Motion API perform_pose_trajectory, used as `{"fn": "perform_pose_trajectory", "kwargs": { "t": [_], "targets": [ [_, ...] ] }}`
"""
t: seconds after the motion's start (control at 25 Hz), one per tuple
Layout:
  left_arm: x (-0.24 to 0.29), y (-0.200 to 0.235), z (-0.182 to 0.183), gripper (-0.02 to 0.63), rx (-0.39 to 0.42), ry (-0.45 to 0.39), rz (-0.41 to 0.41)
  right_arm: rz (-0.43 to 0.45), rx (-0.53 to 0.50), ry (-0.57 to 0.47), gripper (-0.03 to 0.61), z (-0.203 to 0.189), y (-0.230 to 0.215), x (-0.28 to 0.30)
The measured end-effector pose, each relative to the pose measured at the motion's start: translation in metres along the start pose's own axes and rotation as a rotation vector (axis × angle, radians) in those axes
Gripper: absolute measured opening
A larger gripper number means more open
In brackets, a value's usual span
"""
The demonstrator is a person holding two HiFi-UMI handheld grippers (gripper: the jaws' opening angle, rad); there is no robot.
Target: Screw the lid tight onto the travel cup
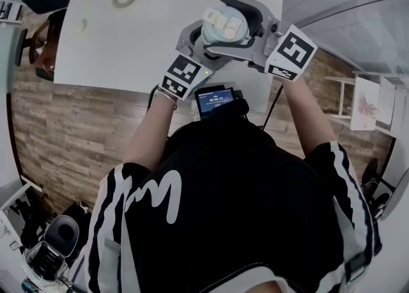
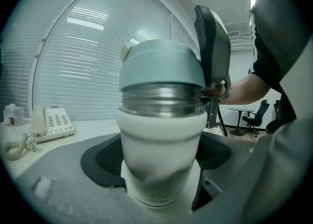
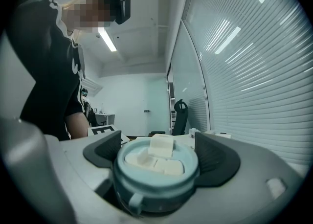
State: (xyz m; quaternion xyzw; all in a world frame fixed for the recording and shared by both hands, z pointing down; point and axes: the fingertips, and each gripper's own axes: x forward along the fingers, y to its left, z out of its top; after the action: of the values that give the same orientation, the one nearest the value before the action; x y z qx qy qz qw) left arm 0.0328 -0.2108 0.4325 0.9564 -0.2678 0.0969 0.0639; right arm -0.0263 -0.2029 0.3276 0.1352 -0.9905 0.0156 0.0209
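The travel cup (image 2: pixel 161 149) stands upright, with its long axis vertical, above the near edge of the tabletop (image 1: pixel 108 48), toward its right corner. Whether its base rests on the tabletop or hangs just over it, I cannot tell.

The left tongs (image 1: pixel 206 47) are closed on the white sleeve of the cup, low on the body, and they come from the person's side. The right tongs (image 3: pixel 157 155) come about level from the right, higher up. Their pads lie against the two sides of the pale green lid (image 1: pixel 225 24), so they grip the lid with the jaws set wide.

The lid sits straight on top, and a steel band (image 2: pixel 161 100) shows between it and the sleeve. I cannot say if the thread still has some way to go.

I judge that the coming turn goes around the vertical axis of the cup, so the right hand must swing sideways while the left holds the body still. The two tongs are close together, which limits a swing toward the left. To the right, beyond the tabletop edge, there is open room. The telephone (image 2: pixel 51 123) lies well apart, on the far side.
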Motion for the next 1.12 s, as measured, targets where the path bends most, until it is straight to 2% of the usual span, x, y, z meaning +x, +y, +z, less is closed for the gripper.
{"fn": "perform_pose_trajectory", "kwargs": {
  "t": [0.48, 0.84, 1.12],
  "targets": [
    [0.000, 0.001, 0.000, 0.433, -0.003, 0.002, -0.001, -0.030, -0.090, 0.061, 0.469, -0.012, 0.006, 0.005],
    [-0.001, 0.002, -0.002, 0.434, -0.005, -0.004, 0.007, -0.067, -0.080, 0.056, 0.469, -0.015, 0.003, 0.007],
    [-0.002, 0.002, -0.003, 0.434, -0.013, -0.003, 0.011, -0.155, -0.070, 0.097, 0.469, -0.018, 0.001, 0.009]
  ]
}}
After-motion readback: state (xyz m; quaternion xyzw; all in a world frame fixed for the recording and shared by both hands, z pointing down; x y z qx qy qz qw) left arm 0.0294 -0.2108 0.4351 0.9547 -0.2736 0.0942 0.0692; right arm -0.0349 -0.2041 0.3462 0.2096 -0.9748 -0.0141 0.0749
